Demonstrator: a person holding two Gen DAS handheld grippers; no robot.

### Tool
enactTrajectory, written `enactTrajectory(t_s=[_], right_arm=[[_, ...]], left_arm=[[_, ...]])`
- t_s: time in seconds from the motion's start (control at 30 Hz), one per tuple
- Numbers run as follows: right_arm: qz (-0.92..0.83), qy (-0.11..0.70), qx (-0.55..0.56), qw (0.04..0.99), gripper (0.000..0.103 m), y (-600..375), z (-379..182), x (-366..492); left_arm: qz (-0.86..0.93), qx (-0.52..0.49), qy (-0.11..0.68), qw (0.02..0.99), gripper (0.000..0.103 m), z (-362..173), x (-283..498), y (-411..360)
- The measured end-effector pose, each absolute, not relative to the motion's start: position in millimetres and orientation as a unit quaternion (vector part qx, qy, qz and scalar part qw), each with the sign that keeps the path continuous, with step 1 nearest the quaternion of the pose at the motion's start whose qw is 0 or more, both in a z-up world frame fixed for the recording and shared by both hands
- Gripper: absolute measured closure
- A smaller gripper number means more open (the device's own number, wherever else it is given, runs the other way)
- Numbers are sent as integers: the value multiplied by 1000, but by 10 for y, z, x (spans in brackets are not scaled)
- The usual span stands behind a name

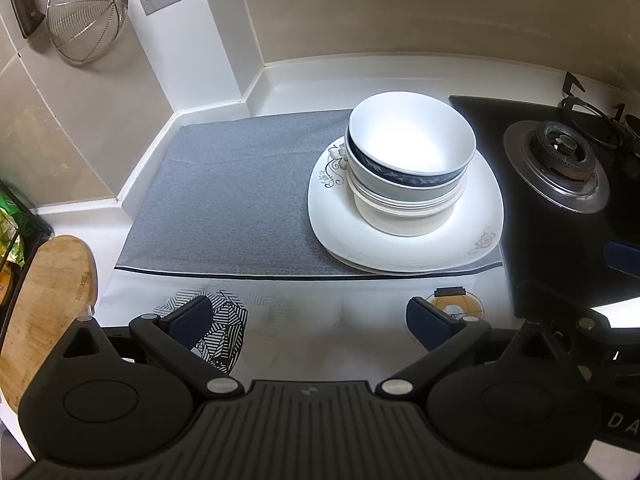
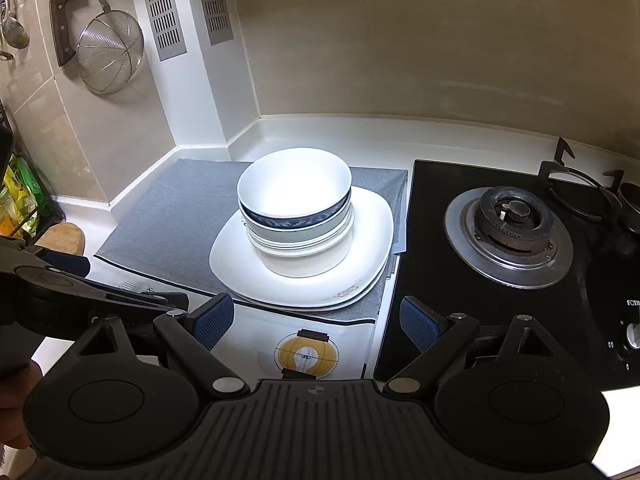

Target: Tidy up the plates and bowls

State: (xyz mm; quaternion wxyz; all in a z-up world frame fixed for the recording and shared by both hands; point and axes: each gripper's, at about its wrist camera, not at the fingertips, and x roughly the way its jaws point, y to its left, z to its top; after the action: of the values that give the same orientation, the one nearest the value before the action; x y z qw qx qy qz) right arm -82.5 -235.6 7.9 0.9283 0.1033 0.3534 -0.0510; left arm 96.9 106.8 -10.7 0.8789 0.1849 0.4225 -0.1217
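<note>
As far as both wrist views show, the stacking work looks essentially complete: the bowls (image 2: pixel 295 216) are nested one inside another, with a blue-banded bowl (image 1: pixel 412 148) uppermost, and the nest stands upright on the plates (image 2: pixel 372 232), which are themselves piled squarely. How many bowls or plates make up each pile cannot be counted with confidence; at least three layers of each appear at the edges. The whole stack rests on the grey mat (image 1: pixel 224 200), toward its right side, just beside the black stove (image 2: pixel 508 236) and well back from the counter's front edge. No loose dish is visible elsewhere on the counter (image 1: pixel 304 80) in either view. The left gripper (image 1: pixel 308 320) hangs in front of the stack with its jaws wide apart and nothing between them; the right gripper (image 2: pixel 316 322) is likewise spread and empty, clear of the plates' near rim. A wire strainer (image 2: pixel 110 54) hangs on the wall to the left, and a wooden board (image 1: pixel 44 304) stands at the left margin; neither is involved. In my judgement, what remains is at most a check of alignment, or moving the stack if storage elsewhere is intended, which the views do not settle.
</note>
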Motion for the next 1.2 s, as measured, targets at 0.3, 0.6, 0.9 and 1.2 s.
enactTrajectory(t_s=[0.3, 0.6, 0.9, 1.2], right_arm=[[-52, 354, 104, 928, 12, -2367, 74, -815], [-53, 356, 108, 927, 11, -2381, 62, -798], [-54, 357, 110, 926, 11, -2382, 57, -782], [-54, 358, 110, 926, 11, -2390, 57, -772]], left_arm=[[-122, 186, 423, 879, 0, -109, 984, 1050], [-122, 189, 423, 878, 0, -113, 1031, 1030], [-123, 191, 423, 877, 0, -121, 1064, 1023], [-124, 192, 425, 876, 0, -129, 1097, 1024]])
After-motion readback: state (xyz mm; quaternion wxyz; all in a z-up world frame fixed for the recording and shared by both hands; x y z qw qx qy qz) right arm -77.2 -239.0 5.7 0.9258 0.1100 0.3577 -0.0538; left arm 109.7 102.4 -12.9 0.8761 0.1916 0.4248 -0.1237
